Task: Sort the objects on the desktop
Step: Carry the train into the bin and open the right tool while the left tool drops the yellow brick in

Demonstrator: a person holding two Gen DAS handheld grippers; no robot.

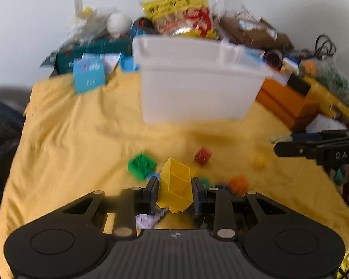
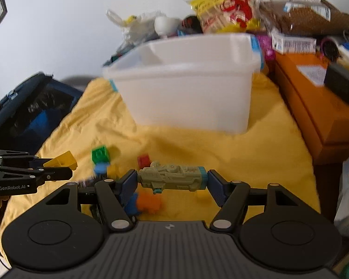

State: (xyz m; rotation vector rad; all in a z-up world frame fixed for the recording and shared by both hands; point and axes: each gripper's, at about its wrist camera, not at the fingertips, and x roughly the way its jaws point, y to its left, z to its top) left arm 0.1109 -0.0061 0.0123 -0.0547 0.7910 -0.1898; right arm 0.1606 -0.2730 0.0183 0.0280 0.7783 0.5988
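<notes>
Grippers first: we see our left hand-held gripper clamped on a yellow scoop-shaped toy, and our right hand-held gripper clamped end to end on a grey-green toy vehicle. Loose blocks lie on the yellow cloth covering the worktop; a white bin stands beyond.

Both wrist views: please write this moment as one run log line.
left hand-held gripper: shut on yellow piece | right hand-held gripper: shut on grey-green toy | white bin: ahead on yellow cloth
</notes>
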